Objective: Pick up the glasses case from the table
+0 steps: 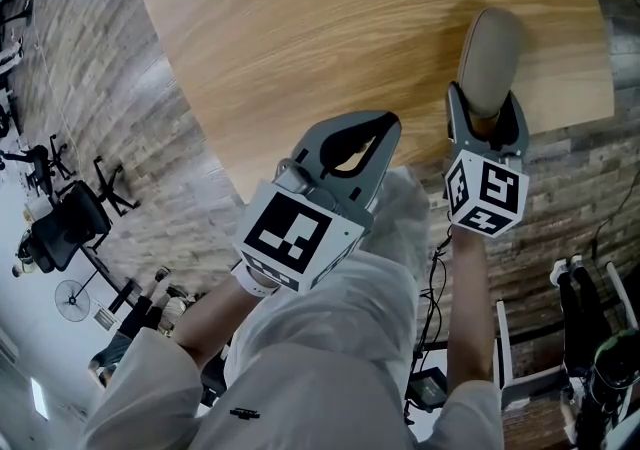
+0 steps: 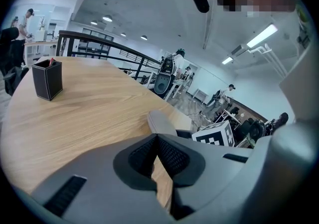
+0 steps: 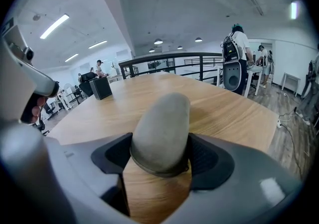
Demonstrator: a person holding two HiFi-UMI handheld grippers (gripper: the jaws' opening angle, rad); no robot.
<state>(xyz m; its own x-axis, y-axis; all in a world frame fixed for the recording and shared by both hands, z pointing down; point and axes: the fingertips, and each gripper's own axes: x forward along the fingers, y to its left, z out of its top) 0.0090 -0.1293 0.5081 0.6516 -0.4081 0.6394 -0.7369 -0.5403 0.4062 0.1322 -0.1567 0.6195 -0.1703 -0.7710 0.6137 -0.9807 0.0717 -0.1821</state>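
The glasses case [image 1: 490, 56] is a grey-beige oval pouch, clamped at its near end by my right gripper [image 1: 487, 110] over the wooden table [image 1: 330, 28] near its front right edge. In the right gripper view the case [image 3: 162, 126] sticks out forward between the two dark pads, and the right gripper [image 3: 160, 157] is shut on it. My left gripper [image 1: 383, 122] hovers at the table's front edge, left of the case. Its jaws meet at the tip with nothing between them [image 2: 157, 137]. The left gripper view shows the case [image 2: 158, 120] just beyond those jaws.
A black square pen holder [image 2: 48, 79] stands at the far side of the table [image 3: 101, 87]. A black railing [image 3: 169, 61] runs behind the table. An office chair [image 1: 65, 223] and fitness gear stand on the floor to the left. People stand in the background.
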